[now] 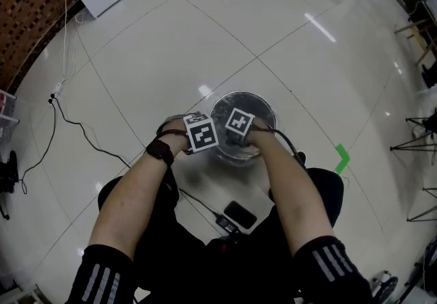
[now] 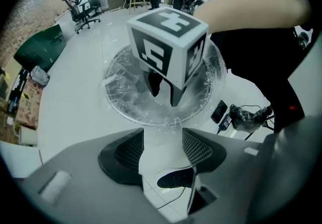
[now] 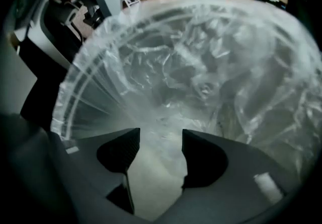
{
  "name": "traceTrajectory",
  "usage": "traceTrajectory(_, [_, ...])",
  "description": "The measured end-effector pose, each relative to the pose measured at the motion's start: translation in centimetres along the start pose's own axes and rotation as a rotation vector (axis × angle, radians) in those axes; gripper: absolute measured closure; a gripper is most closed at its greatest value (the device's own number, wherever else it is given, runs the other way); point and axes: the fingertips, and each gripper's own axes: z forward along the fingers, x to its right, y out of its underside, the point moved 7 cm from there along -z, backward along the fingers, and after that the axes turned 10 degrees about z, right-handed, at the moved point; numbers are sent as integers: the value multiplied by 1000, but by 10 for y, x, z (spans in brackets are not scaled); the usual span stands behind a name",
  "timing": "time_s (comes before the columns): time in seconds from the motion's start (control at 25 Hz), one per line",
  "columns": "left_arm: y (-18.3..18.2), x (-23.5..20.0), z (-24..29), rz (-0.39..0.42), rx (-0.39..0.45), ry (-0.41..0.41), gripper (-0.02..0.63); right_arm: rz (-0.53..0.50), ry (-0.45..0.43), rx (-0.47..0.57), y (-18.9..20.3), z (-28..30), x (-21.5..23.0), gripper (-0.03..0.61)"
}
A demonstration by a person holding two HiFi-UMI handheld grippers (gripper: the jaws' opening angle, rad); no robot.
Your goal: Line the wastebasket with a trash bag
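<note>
The trash bag (image 3: 201, 82) looks thin, limp and slippery; pinch it at the wastebasket (image 1: 264, 104) rim. Left gripper (image 2: 162, 140) and right gripper (image 3: 161, 140) jaws stand spread.

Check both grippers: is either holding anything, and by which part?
Nothing held. Left gripper and right gripper both have jaws apart at the near rim of the trash bag; no film is pinched.

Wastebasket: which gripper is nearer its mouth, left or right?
Right. The right gripper is over the mouth of the wastebasket, jaws open; the left gripper is just outside its rim, at the person's left.
</note>
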Motion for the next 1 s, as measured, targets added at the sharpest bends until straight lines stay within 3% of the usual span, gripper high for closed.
traceTrajectory(0.28, [-6, 2, -23, 14, 20, -51, 379, 21, 70, 87, 13, -82, -6, 321])
traceTrajectory(0.44, [-8, -3, -45, -17, 54, -96, 380, 5, 143, 202, 10, -138, -17, 342])
traceTrajectory(0.52, [-7, -7, -60, -47, 76, -143, 379, -11, 191, 279, 8, -170, -27, 383])
traceTrajectory(0.6, [-5, -13, -81, -90, 115, -209, 383, -11, 246, 356, 9, -200, -34, 461])
traceTrajectory(0.68, [-10, -15, -103, -128, 184, -255, 388, 3, 276, 425, 16, -222, -38, 495])
traceTrajectory(0.8, [-25, -12, -129, -166, 327, -273, 388, 22, 303, 487, 31, -241, -43, 558])
traceTrajectory(1.0, [-38, -10, -144, -210, 420, -302, 395, 34, 330, 535, 55, -256, -47, 571])
